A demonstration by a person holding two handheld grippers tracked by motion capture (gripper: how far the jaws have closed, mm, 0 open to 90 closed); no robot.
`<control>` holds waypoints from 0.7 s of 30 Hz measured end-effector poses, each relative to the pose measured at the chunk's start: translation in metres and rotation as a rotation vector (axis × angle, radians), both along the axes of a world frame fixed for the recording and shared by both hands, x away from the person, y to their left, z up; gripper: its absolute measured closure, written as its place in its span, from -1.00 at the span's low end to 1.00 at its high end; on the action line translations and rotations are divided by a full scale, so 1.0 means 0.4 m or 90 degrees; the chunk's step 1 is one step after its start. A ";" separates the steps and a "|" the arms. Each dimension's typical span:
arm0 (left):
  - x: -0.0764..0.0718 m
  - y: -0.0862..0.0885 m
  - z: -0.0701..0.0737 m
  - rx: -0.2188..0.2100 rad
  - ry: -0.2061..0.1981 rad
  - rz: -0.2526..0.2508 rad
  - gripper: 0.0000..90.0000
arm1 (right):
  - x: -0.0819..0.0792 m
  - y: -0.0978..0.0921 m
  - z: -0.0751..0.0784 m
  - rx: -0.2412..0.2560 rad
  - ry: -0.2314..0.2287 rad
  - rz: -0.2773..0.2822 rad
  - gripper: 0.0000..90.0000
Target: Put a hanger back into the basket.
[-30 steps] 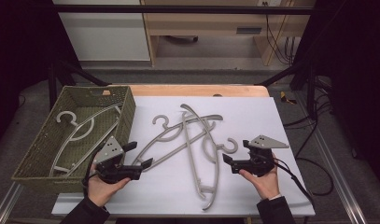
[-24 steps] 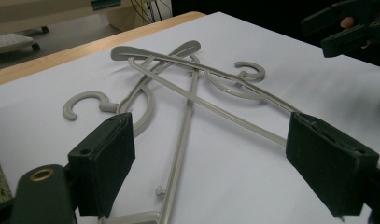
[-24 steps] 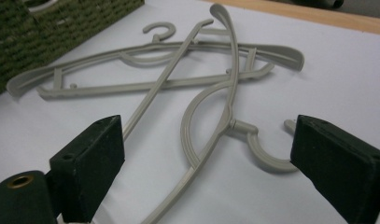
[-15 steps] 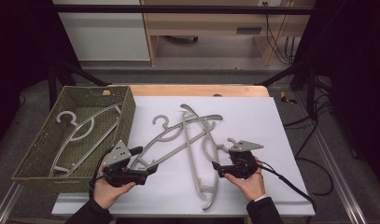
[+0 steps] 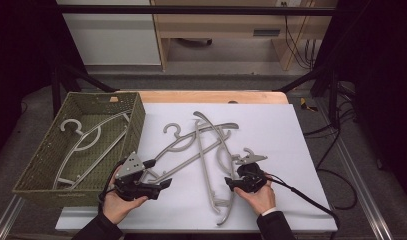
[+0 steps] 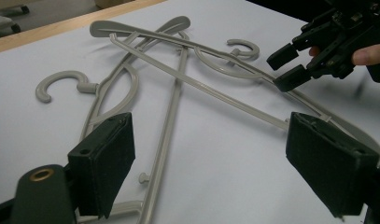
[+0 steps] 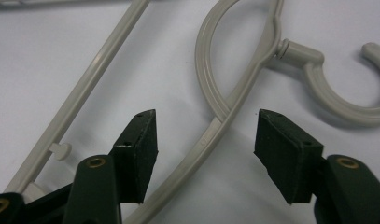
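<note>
Jaws of right gripper (image 7: 204, 140) spread wide, straddling curved arm of the near hanger (image 7: 225, 112); pads (image 7: 141, 140) not touching plastic, gap both sides. Hanger lies flat on white table sheet (image 5: 291, 140); its hook (image 7: 346, 93) sits just right of the jaws in right gripper view. High view: right gripper (image 5: 231, 182) low over sheet, near centre-right, pointing left at near hanger (image 5: 223, 160). Right hand (image 5: 261, 197) under/behind it, wrist coming from near edge, dark sleeve; cable trails off right.

Left gripper (image 6: 211, 158) jaws also spread wide, nothing between pads; they frame the hanger pile from low angle. High view: left gripper (image 5: 163, 185) near-left, pointing right, just beside lower end of second hanger (image 5: 186, 145). Left hand (image 5: 118, 202) wraps grip from below, forearm from near edge.

Two grey hangers cross each other mid-sheet, second one lying over/under the near one — which is on top cannot tell from high view. Third hanger (image 5: 86, 142) lies inside green basket (image 5: 133, 125) at left, basket edge touching sheet.

Hidden/unclear: left gripper view cuts off lower ends of hangers behind own pads; right gripper (image 6: 290, 65) seen far-right there, open, partly out of frame. Right gripper view crops hook tip. Fingers on right hand mostly covered by gripper body.
</note>
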State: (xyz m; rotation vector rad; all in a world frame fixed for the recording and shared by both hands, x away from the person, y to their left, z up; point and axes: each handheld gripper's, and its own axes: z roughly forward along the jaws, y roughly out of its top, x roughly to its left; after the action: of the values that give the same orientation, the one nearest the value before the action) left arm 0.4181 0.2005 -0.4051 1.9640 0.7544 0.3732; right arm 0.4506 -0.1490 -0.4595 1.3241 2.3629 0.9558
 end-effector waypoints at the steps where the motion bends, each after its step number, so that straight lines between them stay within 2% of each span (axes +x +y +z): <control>1: 0.000 0.000 0.000 0.000 0.000 0.000 -0.66 | 0.003 -0.001 -0.004 -0.012 -0.001 0.006 -0.06; 4: 0.001 -0.001 -0.002 0.004 0.002 0.000 -0.66 | 0.005 0.004 -0.010 -0.013 0.006 0.004 0.01; 7: 0.004 0.001 -0.003 0.006 0.004 0.002 -0.66 | 0.007 0.009 -0.019 -0.032 0.017 0.006 0.22; 11: 0.005 0.004 -0.004 0.004 0.005 0.006 -0.66 | 0.009 0.008 -0.023 -0.048 0.018 0.008 0.31; 15: 0.006 0.005 -0.004 0.004 0.007 0.006 -0.65 | 0.010 0.008 -0.022 -0.045 0.021 0.004 0.33; 21: 0.006 0.005 -0.005 0.006 0.009 0.006 -0.65 | 0.012 0.001 -0.016 -0.058 0.032 -0.007 0.56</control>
State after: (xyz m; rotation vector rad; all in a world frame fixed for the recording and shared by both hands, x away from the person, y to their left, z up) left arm 0.4205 0.2026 -0.4069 1.9747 0.7721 0.3700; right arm 0.4553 -0.1486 -0.4659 1.3396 2.4031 0.8116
